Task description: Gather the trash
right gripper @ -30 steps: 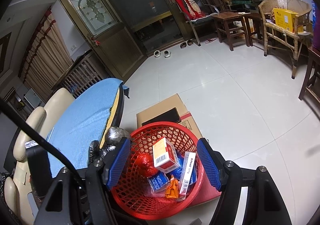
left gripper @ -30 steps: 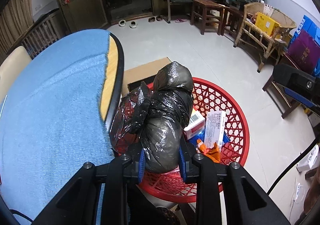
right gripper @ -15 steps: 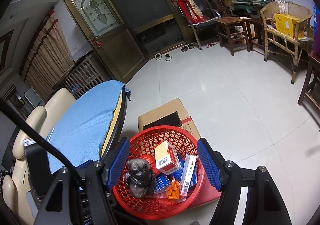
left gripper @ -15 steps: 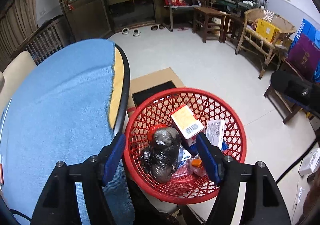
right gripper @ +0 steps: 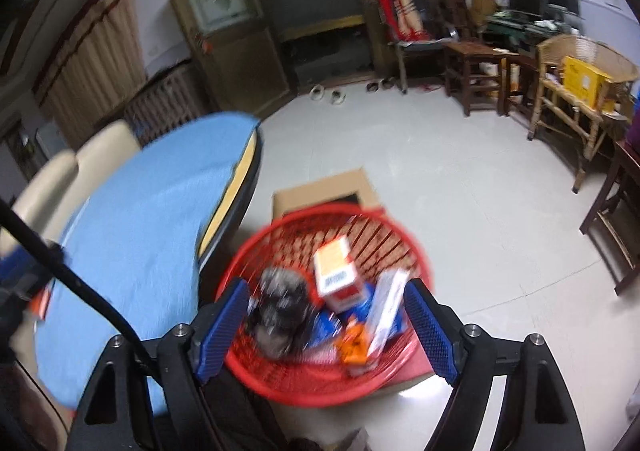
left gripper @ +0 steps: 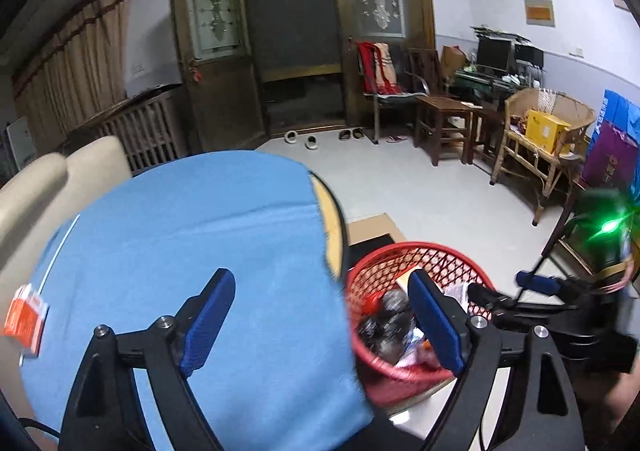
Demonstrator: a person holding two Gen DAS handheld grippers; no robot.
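Note:
A red mesh basket (right gripper: 400, 235) stands on a cardboard box beside the table and also shows in the left wrist view (left gripper: 384, 251). In it lie a black trash bag (right gripper: 280, 303), an orange-and-white carton (right gripper: 334, 271), a white box and other wrappers. My left gripper (left gripper: 324, 327) is open and empty above the blue tablecloth (left gripper: 192, 251), left of the basket. My right gripper (right gripper: 326, 331) is open and empty above the basket's near side. An orange-and-white packet (left gripper: 26, 319) lies at the table's left edge.
The cardboard box (right gripper: 320, 187) under the basket sits on the pale floor. A cream chair (left gripper: 48, 179) stands behind the table. Wooden chairs, a wicker chair (left gripper: 548, 131) with a yellow box and a doorway line the far side.
My left gripper opened and let the black bag drop into the basket, then swung left over the tablecloth. My right gripper stayed open above the basket and shifted slightly.

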